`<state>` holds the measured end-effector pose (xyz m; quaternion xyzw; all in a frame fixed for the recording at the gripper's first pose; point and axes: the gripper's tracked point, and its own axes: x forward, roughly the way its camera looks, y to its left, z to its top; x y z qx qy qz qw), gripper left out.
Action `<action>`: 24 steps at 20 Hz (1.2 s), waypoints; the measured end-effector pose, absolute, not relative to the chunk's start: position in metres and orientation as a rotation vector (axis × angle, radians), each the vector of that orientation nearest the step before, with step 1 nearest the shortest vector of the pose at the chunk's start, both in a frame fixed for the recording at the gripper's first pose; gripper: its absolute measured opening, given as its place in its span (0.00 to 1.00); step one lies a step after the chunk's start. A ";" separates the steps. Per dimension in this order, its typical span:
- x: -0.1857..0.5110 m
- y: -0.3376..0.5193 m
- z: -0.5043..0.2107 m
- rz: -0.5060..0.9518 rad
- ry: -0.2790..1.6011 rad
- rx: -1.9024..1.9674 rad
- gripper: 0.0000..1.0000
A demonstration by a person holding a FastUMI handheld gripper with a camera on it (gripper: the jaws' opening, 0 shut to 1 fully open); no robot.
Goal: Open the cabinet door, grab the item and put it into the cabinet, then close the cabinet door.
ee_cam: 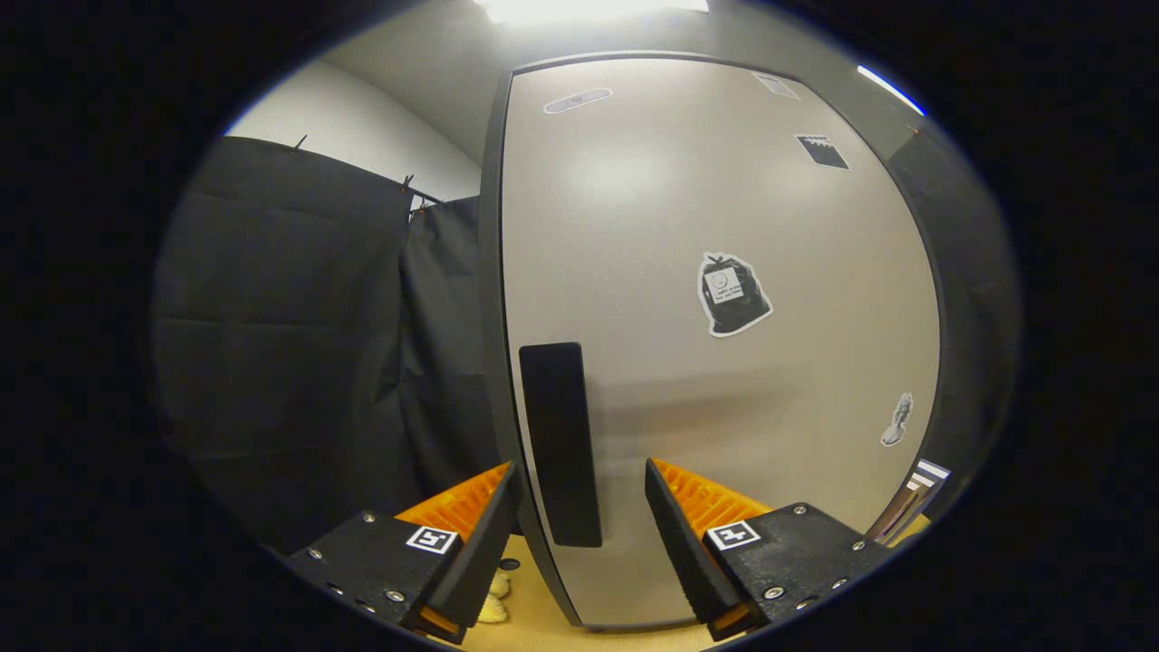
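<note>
Tool lined up on the closed cabinet door's handle.

The tool [579, 521] is spread wide, holding nothing. The dark handle [560, 444] stands upright just ahead, between the fingers and nearer the left one, at the left edge of the pale cabinet door [715, 208]. A small pale item [495, 599] lies on the bench [543, 625] below the left finger.

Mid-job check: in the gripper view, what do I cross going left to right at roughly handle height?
Black curtain → door's dark edge → black handle, which sits between the open tool's fingers → bag-shaped sticker → small sticker near the cabinet door's far edge.
</note>
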<state>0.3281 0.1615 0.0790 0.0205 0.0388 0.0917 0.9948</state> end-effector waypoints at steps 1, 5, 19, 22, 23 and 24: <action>0.333 0.164 0.077 0.184 0.088 0.026 0.79; 0.339 0.168 0.080 0.161 0.061 -0.064 0.53; 0.310 0.165 0.081 0.232 0.120 -0.045 0.25; 0.294 0.162 0.085 0.242 0.120 -0.033 0.26; 0.289 0.161 0.087 0.242 0.117 -0.032 0.25; 0.285 0.160 0.088 0.241 0.114 -0.031 0.25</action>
